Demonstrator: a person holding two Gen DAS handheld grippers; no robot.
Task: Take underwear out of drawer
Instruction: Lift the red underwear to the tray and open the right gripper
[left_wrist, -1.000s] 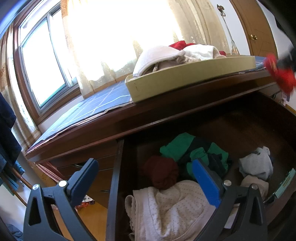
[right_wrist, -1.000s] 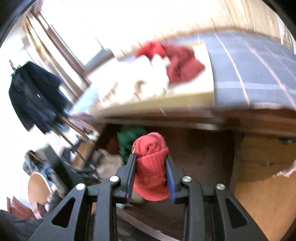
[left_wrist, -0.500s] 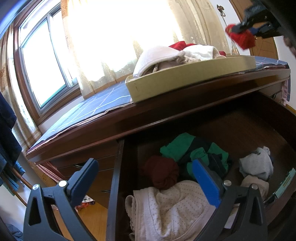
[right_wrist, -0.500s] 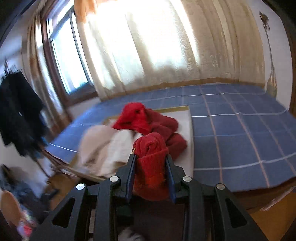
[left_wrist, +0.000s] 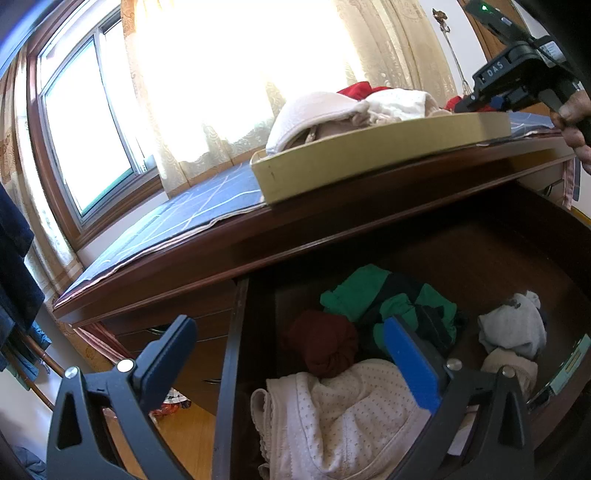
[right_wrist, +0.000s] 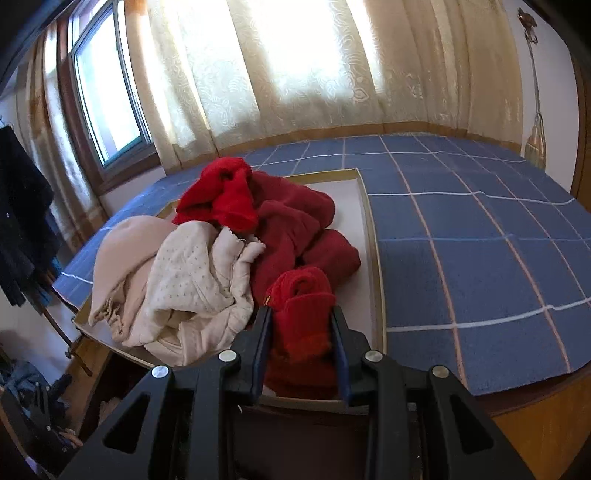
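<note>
- The right gripper (right_wrist: 300, 325) is clamped on a rolled red garment (right_wrist: 301, 310), both blue-lined jaws pressed against its sides, the roll standing up between them and its lower part hanging below.
- Just ahead of that gripper lies a shallow tan tray (right_wrist: 377, 266) on a blue checked cloth (right_wrist: 480, 236); the held roll is over the tray's near edge.
- In the tray, directly beyond the held roll, is a heap of dark red clothing (right_wrist: 295, 229) with a brighter red piece (right_wrist: 225, 195) on its far left side; to the gripper's left sits a cream dotted garment (right_wrist: 192, 288) and a pale pink one (right_wrist: 122, 247).
- The left gripper (left_wrist: 288, 343) has its jaws wide apart with nothing between them, and it hangs above the open drawer (left_wrist: 229, 365), straddling the drawer's left wall.
- Inside the drawer, between and just past its fingers, lie a cream dotted underwear piece (left_wrist: 343, 417) nearest, a dark red bundle (left_wrist: 325, 343) beyond it, a green and black garment (left_wrist: 384, 299) further on, and a white bundle (left_wrist: 513, 328) off to the right.
- In the left wrist view the right gripper appears up to the right, held by a hand (left_wrist: 574, 122) over the tray's far end.
</note>
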